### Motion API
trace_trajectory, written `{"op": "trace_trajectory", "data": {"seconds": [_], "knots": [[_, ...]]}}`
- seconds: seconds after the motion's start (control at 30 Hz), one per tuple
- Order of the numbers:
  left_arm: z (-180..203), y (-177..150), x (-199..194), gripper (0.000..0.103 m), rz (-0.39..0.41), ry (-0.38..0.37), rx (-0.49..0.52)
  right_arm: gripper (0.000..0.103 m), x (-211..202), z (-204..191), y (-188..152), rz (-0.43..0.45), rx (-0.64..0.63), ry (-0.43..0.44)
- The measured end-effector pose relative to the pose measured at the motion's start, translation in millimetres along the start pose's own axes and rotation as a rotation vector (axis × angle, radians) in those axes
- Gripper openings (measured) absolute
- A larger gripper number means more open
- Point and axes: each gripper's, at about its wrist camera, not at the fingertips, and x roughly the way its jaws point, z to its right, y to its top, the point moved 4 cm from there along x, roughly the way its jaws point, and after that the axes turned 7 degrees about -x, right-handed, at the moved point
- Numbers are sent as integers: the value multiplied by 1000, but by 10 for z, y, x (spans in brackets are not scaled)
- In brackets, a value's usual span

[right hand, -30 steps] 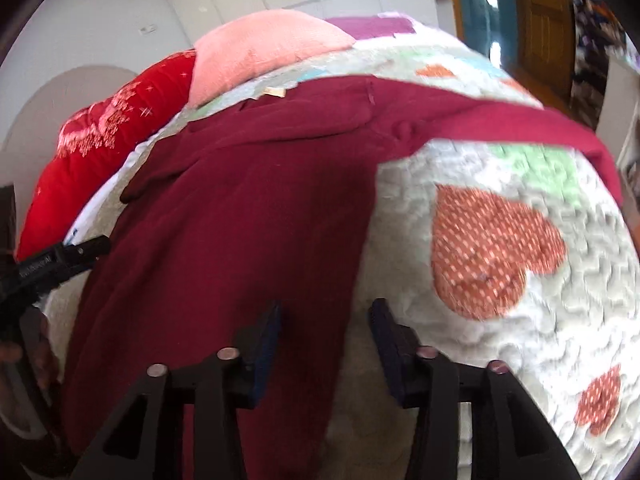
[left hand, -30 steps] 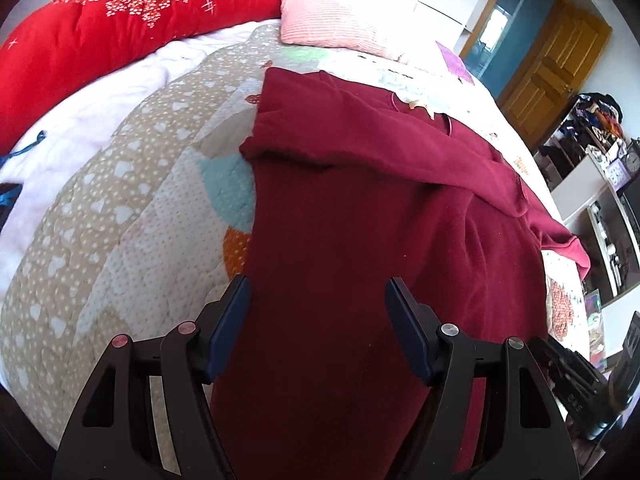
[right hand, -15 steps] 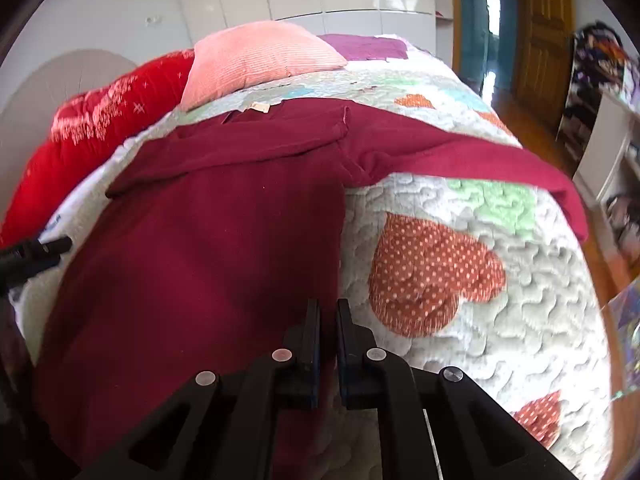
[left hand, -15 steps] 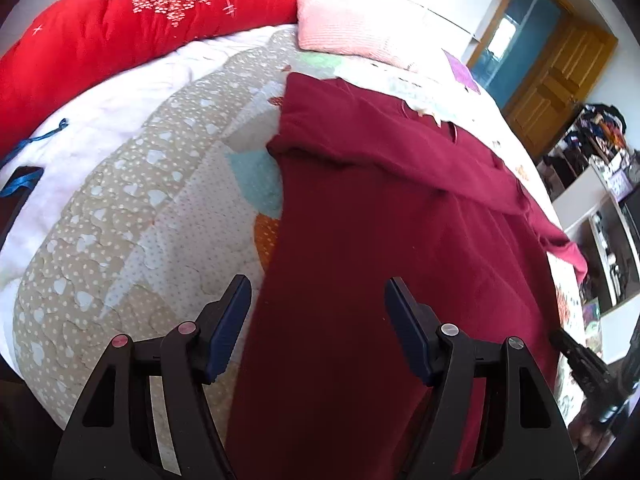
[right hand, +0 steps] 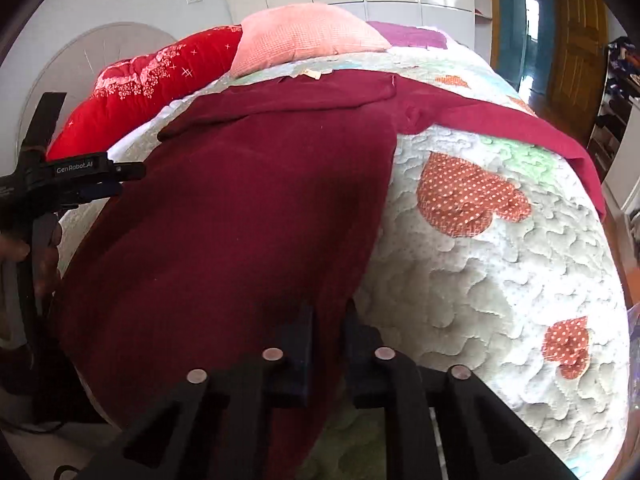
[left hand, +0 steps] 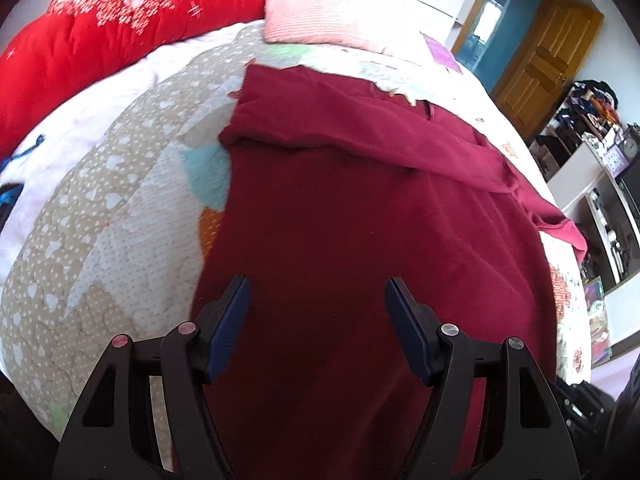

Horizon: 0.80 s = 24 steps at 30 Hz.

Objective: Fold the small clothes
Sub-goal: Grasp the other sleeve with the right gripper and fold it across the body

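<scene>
A maroon long-sleeved top [left hand: 360,220] [right hand: 240,208] lies flat on the quilted bed, collar at the far end. One sleeve is folded across its chest. The other sleeve [right hand: 520,128] stretches out to the right. My left gripper [left hand: 318,292] hovers over the near left part of the top, open, with nothing pinched; it also shows at the left edge of the right wrist view as the left gripper [right hand: 100,180]. My right gripper [right hand: 328,320] sits at the top's near right edge, its jaws nearly together with the cloth edge between them and just starting to open.
A patchwork quilt [right hand: 500,280] covers the bed. A red duvet [left hand: 100,32] and a pink pillow [left hand: 320,12] lie at the head. Shelves with clutter [left hand: 600,152] and a wooden door [left hand: 540,52] stand off to the right. A hand [right hand: 40,256] holds the left gripper.
My right gripper went from open to closed on the top's right edge and shifted sideways. The left gripper stayed open and drifted slightly over the top.
</scene>
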Motion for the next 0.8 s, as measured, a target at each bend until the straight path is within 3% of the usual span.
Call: {"op": "trace_trajectory", "data": {"seconds": [0.13,0.27,0.33,0.43,0.5,0.6,0.8], "knots": [[125,0,-18,69,36,-15,6,9,-63,94,-7,-14,-47,-74],[317,-25,132,69,-29,-20,47,9,-59,294,53,16,44,24],[444,0,127,69,-18,-19,75,22,-142,550,180,52,116,3],[672,71,112,69,-4,-49,105,44,-252,1127,482,116,229,-141],[865,107,131,69,-11,-82,131,45,-265,1525,710,137,299,-207],[1191,111,215,69,-38,-113,179,45,-128,1874,1088,139,326,-223],[1663,53,310,70,-57,-141,289,45,485,2056,1448,35,298,-222]]}}
